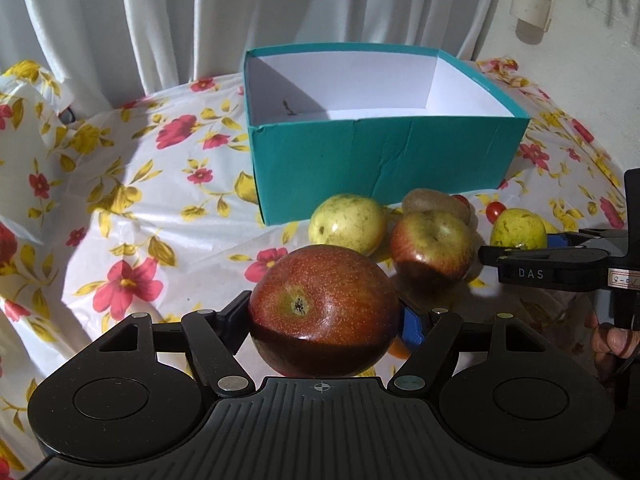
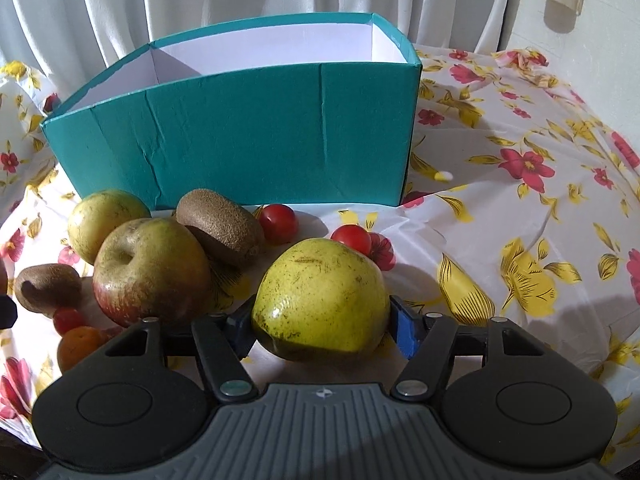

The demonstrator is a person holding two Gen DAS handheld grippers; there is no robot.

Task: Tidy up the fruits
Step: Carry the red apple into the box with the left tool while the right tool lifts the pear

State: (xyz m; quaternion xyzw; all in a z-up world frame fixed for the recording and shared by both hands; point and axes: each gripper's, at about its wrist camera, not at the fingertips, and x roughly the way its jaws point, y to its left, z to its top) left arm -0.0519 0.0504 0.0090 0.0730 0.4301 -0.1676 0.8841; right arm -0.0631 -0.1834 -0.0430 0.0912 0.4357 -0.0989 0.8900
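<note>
**Both grippers loaded in front of the teal box**

I take the teal box [image 1: 384,160] as the reference for every position. It stands open-topped on the desk [image 1: 132,208], which is covered by a flowered cloth. As far as the left wrist view reaches, its white interior holds no fruit. My judgement is that the box is the collection point and that sorting has barely begun.

My left gripper [image 1: 322,320] is closed on a red apple [image 1: 322,312]. The pads bear on opposite flanks at the widest part, with the stem pit facing the camera. I judge this hold suits a round, smooth fruit, because it cannot roll out sideways. The apple sits on the near side of the box, clear of its front wall.

My right gripper [image 2: 322,328] has a yellow-green pear [image 2: 324,296] between its jaws, and both pads appear to touch its sides. The pear is on the near side of the box, towards its right corner. I cannot tell whether it rests on the cloth.

The remaining fruit lies just in front of the box wall: a second yellow-green pear [image 2: 104,216], a red-green apple [image 2: 152,268], two kiwis [image 2: 222,228], cherry tomatoes [image 2: 278,218] and a small orange fruit [image 2: 78,346]. They are bunched together and some touch. I judge the outlying fruits were chosen first, since they allow gripper access without disturbing neighbours.
</note>
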